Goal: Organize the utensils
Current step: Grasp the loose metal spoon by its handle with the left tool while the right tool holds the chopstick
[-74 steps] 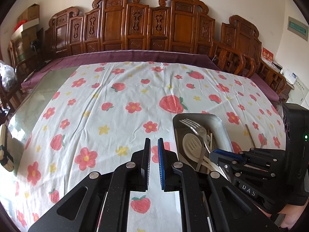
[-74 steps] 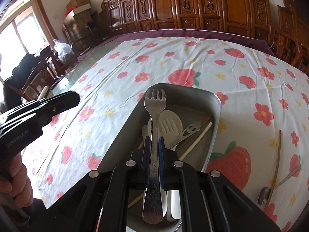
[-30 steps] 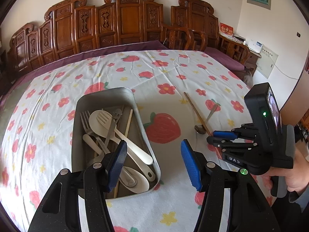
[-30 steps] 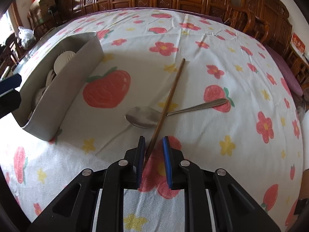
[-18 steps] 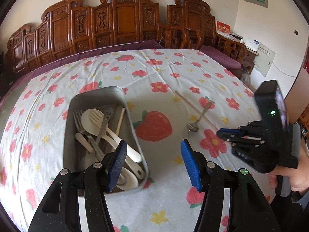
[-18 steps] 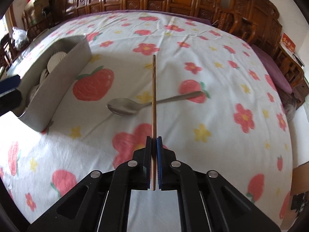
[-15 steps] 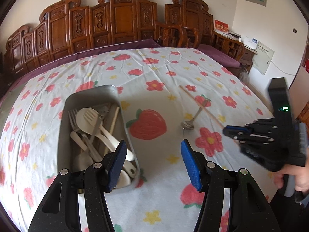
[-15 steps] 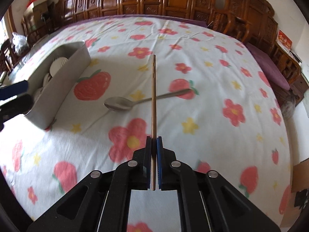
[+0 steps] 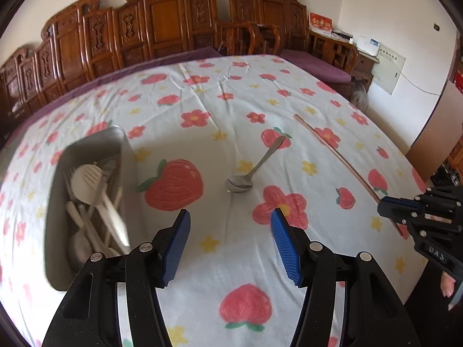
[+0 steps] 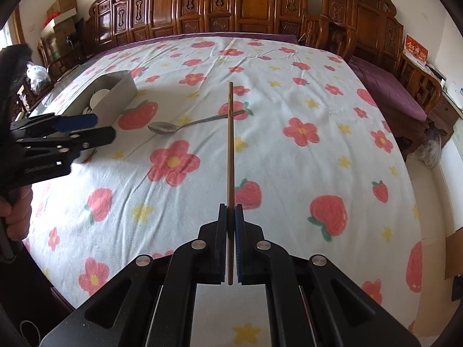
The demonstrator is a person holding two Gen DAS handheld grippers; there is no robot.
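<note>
Right claw (image 10: 230, 217) clamped tight on a thin stick, left claw (image 9: 230, 238) spread wide, both angled downward.

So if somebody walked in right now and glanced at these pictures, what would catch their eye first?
Probably the long brown wooden chopstick, clamped in the right gripper and pointing out over the strawberry-and-flower tablecloth. Next, the shiny metal spoon lying alone mid-table ahead of the open left gripper. Then the grey metal tray of cutlery at the left.
</note>
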